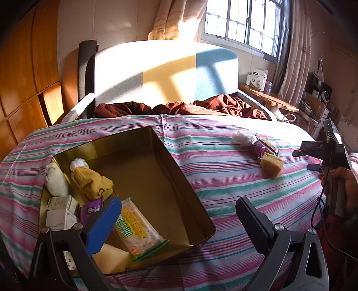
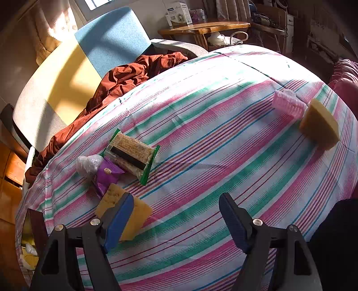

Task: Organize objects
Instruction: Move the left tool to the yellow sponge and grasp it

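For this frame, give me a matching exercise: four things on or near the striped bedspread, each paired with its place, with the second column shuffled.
Things:
1. yellow knitted sock
2. pink hair roller
3. purple snack packet
4. cardboard box

Places:
A. on the wooden side table
B. inside the gold tin
C. on the bedspread, beside the far yellow sponge
D. on the bedspread, between the near yellow sponge and the cracker pack

Pairs: 1-B, 2-C, 3-D, 4-A
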Action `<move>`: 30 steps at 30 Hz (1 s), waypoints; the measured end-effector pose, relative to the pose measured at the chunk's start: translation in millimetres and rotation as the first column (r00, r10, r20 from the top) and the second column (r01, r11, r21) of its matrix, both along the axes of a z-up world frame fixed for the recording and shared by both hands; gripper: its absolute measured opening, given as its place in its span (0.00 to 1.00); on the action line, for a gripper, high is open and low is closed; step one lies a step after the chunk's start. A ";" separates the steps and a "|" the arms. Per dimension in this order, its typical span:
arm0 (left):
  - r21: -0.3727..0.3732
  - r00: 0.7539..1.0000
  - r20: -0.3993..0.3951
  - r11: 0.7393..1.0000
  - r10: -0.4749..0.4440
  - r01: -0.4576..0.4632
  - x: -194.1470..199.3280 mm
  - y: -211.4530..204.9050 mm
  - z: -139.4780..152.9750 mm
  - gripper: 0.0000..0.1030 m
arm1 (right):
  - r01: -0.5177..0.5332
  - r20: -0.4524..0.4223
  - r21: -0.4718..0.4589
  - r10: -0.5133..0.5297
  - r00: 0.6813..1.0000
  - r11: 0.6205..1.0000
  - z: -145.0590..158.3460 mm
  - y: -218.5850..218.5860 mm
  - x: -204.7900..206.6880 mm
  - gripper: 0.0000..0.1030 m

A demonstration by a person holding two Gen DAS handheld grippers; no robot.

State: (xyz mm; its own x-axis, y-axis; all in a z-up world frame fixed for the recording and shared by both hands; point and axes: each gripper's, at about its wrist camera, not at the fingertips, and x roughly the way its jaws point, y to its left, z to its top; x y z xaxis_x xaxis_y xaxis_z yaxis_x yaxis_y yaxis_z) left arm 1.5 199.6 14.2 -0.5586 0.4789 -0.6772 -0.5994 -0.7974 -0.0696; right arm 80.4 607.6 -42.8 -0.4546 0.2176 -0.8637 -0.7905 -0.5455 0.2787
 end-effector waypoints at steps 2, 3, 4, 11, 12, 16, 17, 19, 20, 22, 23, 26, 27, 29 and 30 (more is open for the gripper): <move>-0.005 0.999 -0.001 0.999 -0.037 0.037 4.6 16.5 -0.8 1.00 | 0.011 -0.004 -0.021 -0.011 1.000 1.000 -2.4 1.7 2.4 0.78; -0.003 0.999 0.004 0.999 -0.052 0.052 5.8 24.0 -1.1 1.00 | 0.017 -0.007 -0.028 -0.017 1.000 0.999 -3.0 2.5 3.6 0.78; 0.003 0.998 0.012 0.998 -0.062 0.062 6.8 31.0 -1.3 1.00 | 0.024 -0.010 -0.031 -0.024 1.000 0.999 -3.1 3.3 5.1 0.78; 0.028 0.987 0.122 0.995 -0.102 0.099 0.1 81.0 -12.9 1.00 | 0.094 -0.072 -0.041 -0.097 0.993 0.995 3.6 11.6 20.6 0.78; 0.032 0.983 0.150 0.994 -0.109 0.106 -2.1 89.8 -16.5 1.00 | 0.103 -0.082 -0.045 -0.106 0.991 0.994 4.2 13.0 22.6 0.78; 0.029 0.958 0.244 0.989 -0.148 0.145 -10.4 126.8 -33.0 1.00 | 0.114 -0.116 -0.066 -0.121 0.986 0.991 5.7 16.6 26.9 0.78; 0.024 0.954 0.258 0.988 -0.152 0.151 -12.6 136.2 -36.3 1.00 | 0.110 -0.122 -0.070 -0.118 0.985 0.991 5.8 16.5 26.6 0.78; 0.018 0.944 0.288 0.987 -0.158 0.160 -19.1 155.4 -42.7 1.00 | 0.099 -0.135 -0.077 -0.109 0.985 0.992 6.3 16.1 25.6 0.78; 0.020 0.938 0.306 0.987 -0.159 0.161 -22.3 164.4 -45.9 1.00 | 0.094 -0.142 -0.078 -0.104 0.984 0.993 6.7 15.8 25.7 0.78; 0.021 0.926 0.342 0.986 -0.163 0.166 -28.4 184.0 -52.1 1.00 | 0.085 -0.155 -0.078 -0.096 0.983 0.993 8.1 15.3 25.5 0.78; 0.015 0.922 0.352 0.986 -0.160 0.166 -31.1 194.0 -55.3 1.00 | 0.080 -0.162 -0.080 -0.092 0.982 0.994 8.6 15.1 25.4 0.78; 0.005 0.909 0.383 0.985 -0.162 0.173 -36.5 222.3 -63.9 1.00 | 0.071 -0.180 -0.091 -0.087 0.980 0.993 8.7 15.4 24.8 0.78; 0.006 0.906 0.390 0.985 -0.162 0.173 -37.7 230.3 -65.4 1.00 | 0.069 -0.186 -0.096 -0.086 0.979 0.993 8.4 16.0 24.8 0.78; 0.012 0.907 0.387 0.984 -0.169 0.179 -38.6 247.1 -66.4 1.00 | 0.064 -0.196 -0.105 -0.084 0.977 0.992 8.0 16.8 24.9 0.78; 0.008 0.909 0.381 0.984 -0.167 0.178 -39.3 255.1 -66.3 1.00 | 0.064 -0.201 -0.108 -0.085 0.976 0.992 8.0 17.0 25.1 0.78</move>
